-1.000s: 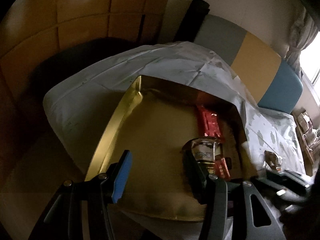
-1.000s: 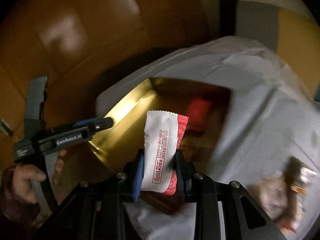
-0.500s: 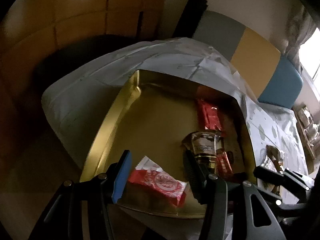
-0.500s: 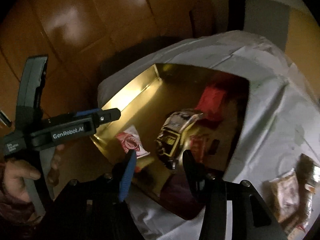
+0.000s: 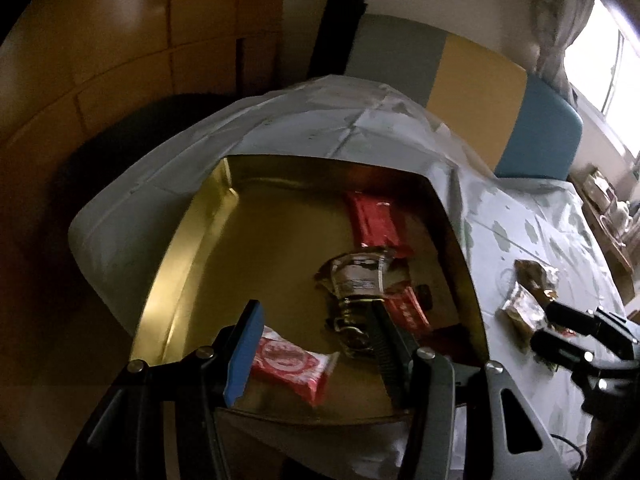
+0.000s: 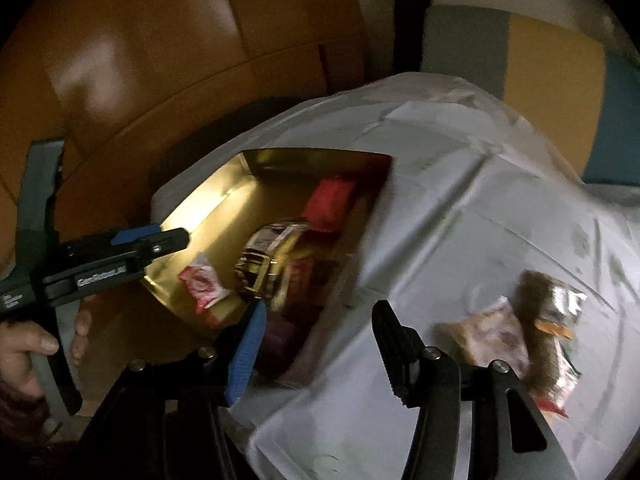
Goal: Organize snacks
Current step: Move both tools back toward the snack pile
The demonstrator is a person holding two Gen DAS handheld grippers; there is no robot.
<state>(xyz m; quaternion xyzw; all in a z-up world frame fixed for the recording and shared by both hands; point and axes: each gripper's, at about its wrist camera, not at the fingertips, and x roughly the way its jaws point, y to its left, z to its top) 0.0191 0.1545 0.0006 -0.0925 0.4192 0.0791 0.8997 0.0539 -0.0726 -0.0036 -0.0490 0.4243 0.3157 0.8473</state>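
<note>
Two grippers, both yours, jaws apart and empty: left gripper point(image 5: 316, 348) over the gold tray point(image 5: 180, 264); right gripper's point(image 6: 316, 344) jaws just opening. One red-and-white packet point(image 5: 294, 364) lies inside; two snacks point(image 6: 516, 332) wait on the tablecloth point(image 6: 460, 216).

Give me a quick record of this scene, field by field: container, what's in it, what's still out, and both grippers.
container: gold tray on a pale tablecloth
in tray: red-and-white sachet, gold-wrapped snack, red packets
still out: snack packets on the cloth, right of the tray
left gripper: open, empty, over the tray's near edge
right gripper: open, jaws just widened, nothing between them, over the cloth
</note>
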